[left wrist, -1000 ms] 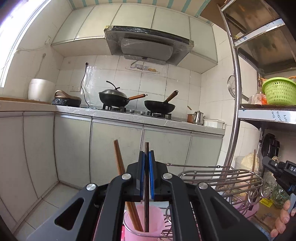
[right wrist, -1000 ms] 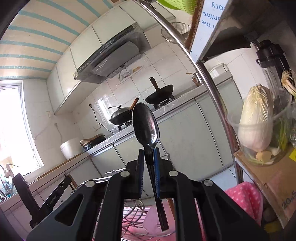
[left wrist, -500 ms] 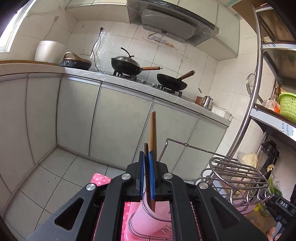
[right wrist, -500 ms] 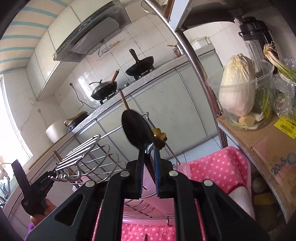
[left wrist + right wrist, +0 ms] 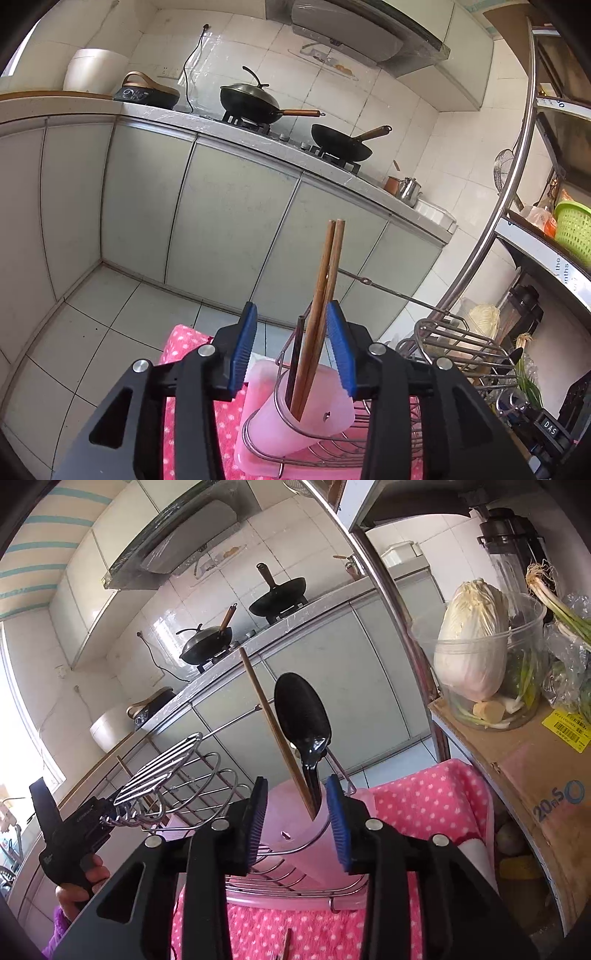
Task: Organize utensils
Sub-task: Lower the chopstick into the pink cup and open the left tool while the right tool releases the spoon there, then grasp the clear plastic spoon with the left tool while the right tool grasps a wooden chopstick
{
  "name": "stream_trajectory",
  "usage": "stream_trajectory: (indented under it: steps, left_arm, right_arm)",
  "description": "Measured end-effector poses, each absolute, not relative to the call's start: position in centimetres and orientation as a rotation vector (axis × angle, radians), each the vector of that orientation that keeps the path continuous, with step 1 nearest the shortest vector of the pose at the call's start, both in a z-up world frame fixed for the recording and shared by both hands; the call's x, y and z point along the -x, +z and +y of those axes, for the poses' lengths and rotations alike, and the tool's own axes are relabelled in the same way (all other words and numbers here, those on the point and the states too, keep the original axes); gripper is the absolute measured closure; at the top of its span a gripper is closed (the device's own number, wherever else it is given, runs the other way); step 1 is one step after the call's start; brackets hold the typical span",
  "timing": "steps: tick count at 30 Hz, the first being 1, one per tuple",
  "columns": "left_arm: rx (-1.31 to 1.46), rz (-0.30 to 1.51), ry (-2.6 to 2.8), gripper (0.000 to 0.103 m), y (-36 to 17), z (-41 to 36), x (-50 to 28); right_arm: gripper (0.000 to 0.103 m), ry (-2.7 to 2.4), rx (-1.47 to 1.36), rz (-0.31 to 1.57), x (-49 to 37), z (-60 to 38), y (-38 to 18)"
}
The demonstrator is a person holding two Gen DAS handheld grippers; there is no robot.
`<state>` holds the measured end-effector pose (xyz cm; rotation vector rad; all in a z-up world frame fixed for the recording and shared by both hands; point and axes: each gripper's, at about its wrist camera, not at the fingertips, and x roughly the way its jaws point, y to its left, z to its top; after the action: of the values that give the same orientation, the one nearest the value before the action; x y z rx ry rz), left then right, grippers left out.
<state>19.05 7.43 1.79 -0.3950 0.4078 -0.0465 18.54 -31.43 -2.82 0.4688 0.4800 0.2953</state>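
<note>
Both claws were seen spread wide and grasping nothing. Between the blue pads of the left claw (image 5: 293, 356), just ahead of it, stood the pink utensil cup (image 5: 299, 406), held in a wire ring at the corner of the wire dish rack (image 5: 461, 350). In the cup a pair of wooden chopsticks (image 5: 325, 295) stood nearly upright, leaning together, with a dark thin utensil (image 5: 295, 350) just beside them on the left; what it was could not be told from that view.

In front of the right claw (image 5: 297, 814) the same cup (image 5: 306, 834) was seen, with a black spoon (image 5: 303, 712) standing bowl up in it and a wooden chopstick (image 5: 273, 731) leaning beside it. The spoon's handle lay between the parted pads, apparently touched by neither. Under the rack a pink dotted towel (image 5: 424, 805) was spread over the tabletop. Beyond the rack, the kitchen cabinets and two woks (image 5: 258, 103) on the stove were visible.

The step in hand was judged to be the release: the utensils appeared delivered into the cup. Next, a straight withdrawal of each claw would be called for, so that the standing pieces were not knocked. At the near edge of the towel a further thin item (image 5: 286, 945) was partly visible, possibly the next piece to be collected.
</note>
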Motion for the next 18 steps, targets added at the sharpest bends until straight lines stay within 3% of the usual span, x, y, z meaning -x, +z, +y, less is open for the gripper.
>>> stream_trajectory:
  steps: [9,18]
  left_arm:
    - [0.383,0.457,-0.117,0.060,1.9,6.9,-14.4]
    - [0.274,0.761,-0.281,0.060,-4.5,1.9,-10.7]
  right_arm:
    - [0.068,0.281,-0.407,0.488,-13.9,-31.7,-2.5]
    - [0.068,0.294,-0.374,0.687,-10.9,-30.4,-7.3]
